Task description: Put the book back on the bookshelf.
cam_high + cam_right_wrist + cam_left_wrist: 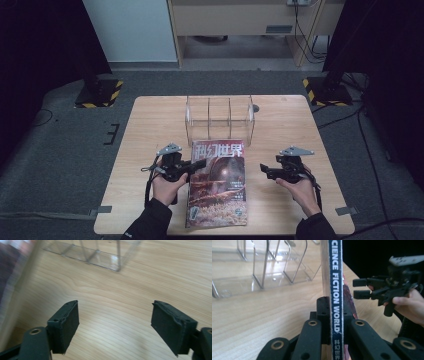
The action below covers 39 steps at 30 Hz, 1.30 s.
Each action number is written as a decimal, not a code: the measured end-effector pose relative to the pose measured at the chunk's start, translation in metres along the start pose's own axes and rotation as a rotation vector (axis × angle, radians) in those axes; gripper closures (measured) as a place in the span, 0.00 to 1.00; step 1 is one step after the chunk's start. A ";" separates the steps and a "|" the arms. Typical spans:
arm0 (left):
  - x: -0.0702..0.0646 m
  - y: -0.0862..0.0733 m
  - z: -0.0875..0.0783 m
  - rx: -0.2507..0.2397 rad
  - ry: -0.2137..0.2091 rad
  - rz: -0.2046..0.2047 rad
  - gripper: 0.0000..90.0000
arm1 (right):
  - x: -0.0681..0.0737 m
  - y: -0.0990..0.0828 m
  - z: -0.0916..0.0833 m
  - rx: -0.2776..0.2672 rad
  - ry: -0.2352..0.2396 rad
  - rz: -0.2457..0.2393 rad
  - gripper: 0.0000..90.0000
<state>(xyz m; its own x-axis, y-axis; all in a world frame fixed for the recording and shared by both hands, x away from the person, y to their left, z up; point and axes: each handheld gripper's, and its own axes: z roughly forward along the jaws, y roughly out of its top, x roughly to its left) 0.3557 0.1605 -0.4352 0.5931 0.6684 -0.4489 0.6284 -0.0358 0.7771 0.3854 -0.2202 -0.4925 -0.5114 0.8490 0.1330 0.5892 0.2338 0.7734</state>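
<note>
Our left fingers [324, 312] pinch the spine of the glossy science-fiction magazine [218, 182], which lies just in front of the clear acrylic divider rack [220, 120], long axis toward it. Our right fingers [65, 325], wide and empty, hover right of the magazine.

The magazine [11, 267] is a blur at the right gripper view's left edge; its spine [336, 290] lettering is cut off at the top.
</note>
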 end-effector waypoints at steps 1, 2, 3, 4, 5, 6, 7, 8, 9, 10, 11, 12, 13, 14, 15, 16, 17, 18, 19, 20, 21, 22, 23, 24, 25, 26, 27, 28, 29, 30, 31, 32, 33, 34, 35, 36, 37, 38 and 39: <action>0.000 0.002 -0.003 -0.008 -0.001 0.002 0.93 | -0.003 -0.001 0.000 0.009 -0.016 0.002 0.23; 0.000 0.004 -0.006 -0.018 -0.003 0.002 0.93 | -0.006 -0.002 -0.001 0.019 -0.032 0.002 0.22; -0.001 0.006 -0.009 -0.028 -0.007 0.001 0.93 | -0.009 -0.004 0.000 0.024 -0.049 -0.002 0.21; -0.001 0.008 -0.013 -0.042 -0.008 0.000 0.93 | -0.012 -0.005 0.000 0.033 -0.062 0.002 0.20; -0.001 0.011 -0.016 -0.053 -0.011 -0.002 0.93 | -0.015 -0.006 0.000 0.045 -0.075 0.004 0.20; -0.001 0.013 -0.021 -0.064 -0.010 0.000 0.93 | -0.017 -0.007 0.000 0.051 -0.092 0.003 0.20; -0.002 0.016 -0.025 -0.081 -0.010 -0.004 0.93 | -0.019 -0.009 0.000 0.064 -0.105 0.001 0.19; -0.002 0.019 -0.030 -0.098 -0.008 -0.003 0.93 | -0.021 -0.010 0.000 0.074 -0.117 -0.003 0.18; -0.003 0.022 -0.035 -0.114 -0.001 0.001 0.93 | -0.022 -0.011 0.001 0.082 -0.131 -0.003 0.18; -0.003 0.024 -0.040 -0.129 0.008 0.005 0.93 | -0.023 -0.012 0.002 0.095 -0.138 -0.005 0.17; -0.004 0.026 -0.045 -0.142 0.021 0.011 0.93 | -0.024 -0.013 0.003 0.110 -0.139 -0.013 0.17; -0.005 0.028 -0.050 -0.152 0.036 0.021 0.93 | -0.024 -0.014 0.005 0.118 -0.150 -0.022 0.17; -0.006 0.030 -0.054 -0.161 0.050 0.026 0.93 | -0.024 -0.015 0.006 0.133 -0.154 -0.027 0.16; -0.006 0.032 -0.059 -0.173 0.060 0.025 0.93 | -0.024 -0.017 0.008 0.142 -0.159 -0.028 0.16; -0.007 0.034 -0.063 -0.180 0.070 0.027 0.93 | -0.024 -0.018 0.009 0.158 -0.163 -0.039 0.15; -0.007 0.035 -0.067 -0.191 0.079 0.026 0.93 | -0.025 -0.018 0.010 0.160 -0.171 -0.045 0.15; -0.007 0.037 -0.070 -0.199 0.090 0.029 0.93 | -0.025 -0.019 0.011 0.169 -0.171 -0.047 0.14; -0.007 0.038 -0.074 -0.208 0.107 0.038 0.93 | -0.025 -0.020 0.012 0.175 -0.170 -0.045 0.14; -0.007 0.039 -0.077 -0.216 0.128 0.045 0.93 | -0.026 -0.020 0.013 0.182 -0.171 -0.048 0.14; -0.007 0.040 -0.079 -0.222 0.138 0.044 0.93 | -0.026 -0.021 0.014 0.188 -0.173 -0.049 0.13; -0.006 0.040 -0.082 -0.231 0.152 0.044 0.93 | -0.026 -0.021 0.014 0.194 -0.177 -0.049 0.13; -0.006 0.041 -0.084 -0.237 0.158 0.043 0.93 | -0.027 -0.022 0.015 0.205 -0.176 -0.054 0.12; -0.005 0.041 -0.086 -0.242 0.173 0.040 0.93 | -0.027 -0.023 0.016 0.211 -0.177 -0.053 0.12; -0.004 0.042 -0.087 -0.246 0.183 0.039 0.93 | -0.027 -0.024 0.017 0.225 -0.175 -0.053 0.11; -0.003 0.043 -0.088 -0.248 0.190 0.038 0.93 | -0.027 -0.025 0.018 0.226 -0.174 -0.048 0.10; -0.003 0.044 -0.089 -0.255 0.198 0.035 0.93 | -0.028 -0.025 0.018 0.226 -0.170 -0.042 0.10; -0.003 0.045 -0.091 -0.257 0.209 0.040 0.93 | -0.028 -0.026 0.018 0.221 -0.170 -0.041 0.10; -0.003 0.046 -0.092 -0.262 0.224 0.047 0.93 | -0.029 -0.026 0.018 0.217 -0.171 -0.033 0.09; -0.003 0.048 -0.093 -0.267 0.238 0.057 0.93 | -0.029 -0.027 0.018 0.217 -0.168 -0.026 0.09; -0.004 0.049 -0.094 -0.273 0.251 0.064 0.93 | -0.030 -0.028 0.018 0.214 -0.162 -0.020 0.07; -0.004 0.051 -0.095 -0.276 0.262 0.071 0.93 | -0.030 -0.029 0.019 0.194 -0.163 -0.021 0.06; -0.004 0.052 -0.095 -0.277 0.270 0.077 0.93 | -0.029 -0.030 0.019 0.183 -0.164 -0.017 0.05; -0.004 0.055 -0.095 -0.279 0.278 0.080 0.93 | -0.029 -0.031 0.020 0.177 -0.168 -0.020 0.05; -0.003 0.057 -0.094 -0.281 0.283 0.081 0.93 | -0.029 -0.031 0.020 0.176 -0.167 -0.020 0.05; -0.002 0.061 -0.093 -0.284 0.286 0.081 0.93 | -0.028 -0.031 0.021 0.169 -0.169 -0.023 0.05; -0.002 0.063 -0.091 -0.286 0.287 0.081 0.93 | -0.028 -0.032 0.021 0.163 -0.170 -0.026 0.05; -0.001 0.067 -0.089 -0.288 0.290 0.084 0.93 | -0.028 -0.032 0.021 0.162 -0.164 -0.025 0.05; 0.000 0.069 -0.087 -0.292 0.291 0.083 0.93 | -0.027 -0.033 0.021 0.153 -0.164 -0.020 0.04; 0.001 0.073 -0.084 -0.294 0.295 0.084 0.93 | -0.027 -0.033 0.021 0.148 -0.164 -0.020 0.04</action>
<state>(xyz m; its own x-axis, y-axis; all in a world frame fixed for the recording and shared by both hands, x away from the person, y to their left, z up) 0.3597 0.2212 -0.3417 0.4396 0.8578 -0.2664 0.3888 0.0856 0.9173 0.3930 -0.2412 -0.5352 -0.4222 0.9065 0.0062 0.6715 0.3082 0.6738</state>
